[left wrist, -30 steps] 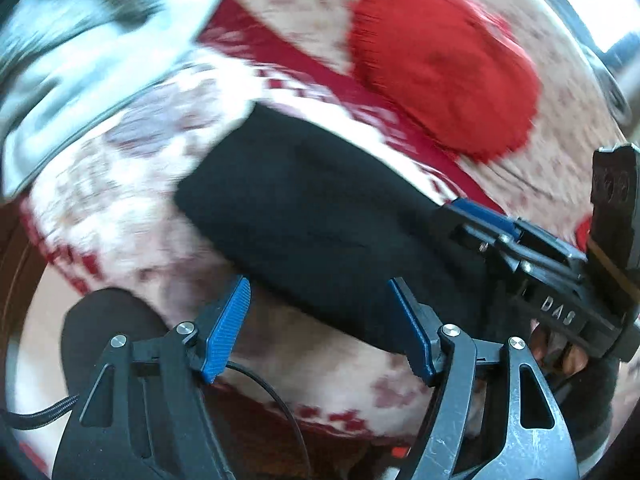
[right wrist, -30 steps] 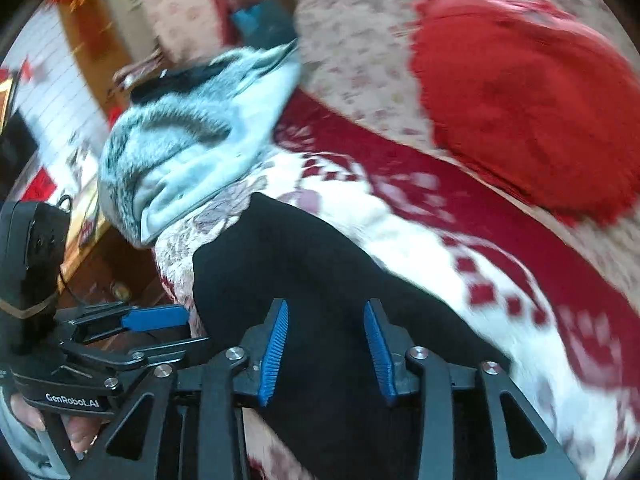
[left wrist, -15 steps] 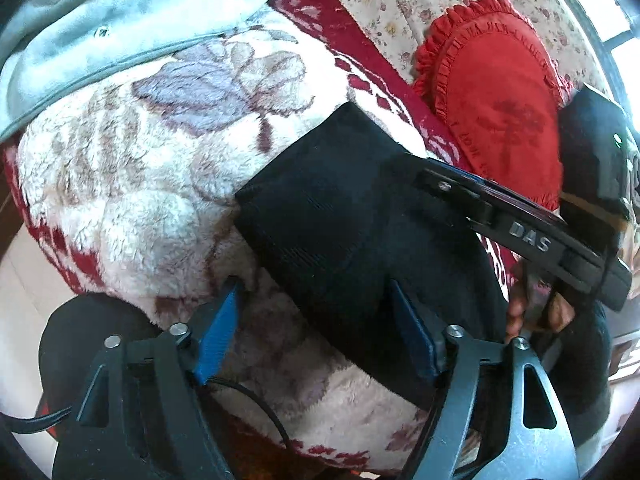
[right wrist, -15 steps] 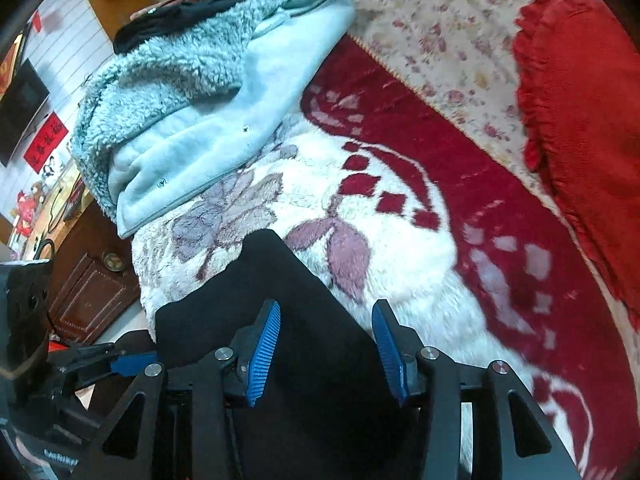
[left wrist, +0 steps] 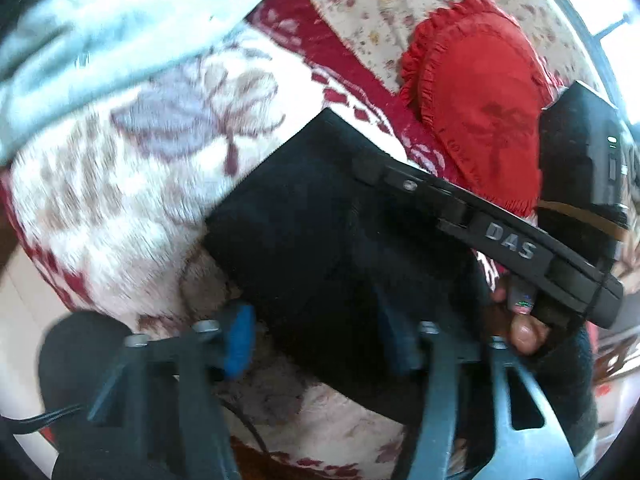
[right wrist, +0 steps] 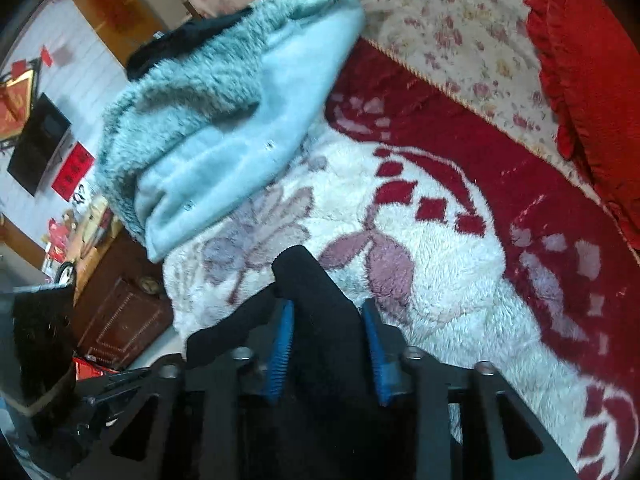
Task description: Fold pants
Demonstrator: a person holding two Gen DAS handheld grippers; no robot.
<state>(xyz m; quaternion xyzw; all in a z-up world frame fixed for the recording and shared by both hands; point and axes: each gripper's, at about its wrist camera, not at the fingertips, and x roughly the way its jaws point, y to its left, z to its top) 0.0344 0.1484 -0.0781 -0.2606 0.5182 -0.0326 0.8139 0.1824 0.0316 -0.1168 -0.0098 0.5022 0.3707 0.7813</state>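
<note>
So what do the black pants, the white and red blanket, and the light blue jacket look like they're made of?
Black pants: matte, fine-ribbed knit, probably cotton or a blend; no sheen.
Blanket: plush synthetic fleece, judging by its long fuzzy pile.
Light blue jacket: smooth fleece face, shaggy faux-fur lining; fiber uncertain.

Your left wrist camera looks forward and down along the left gripper (left wrist: 316, 340), close over the folded black pants (left wrist: 320, 240) on the fluffy white-and-red floral blanket (left wrist: 120, 184). Your right wrist camera sits just as low behind the right gripper (right wrist: 326, 344), facing across that blanket (right wrist: 440, 264). Both views share the pale blue fleece garment (left wrist: 100, 28) (right wrist: 224, 132) and the red ruffled cushion (left wrist: 476, 92) (right wrist: 592, 80).
</note>
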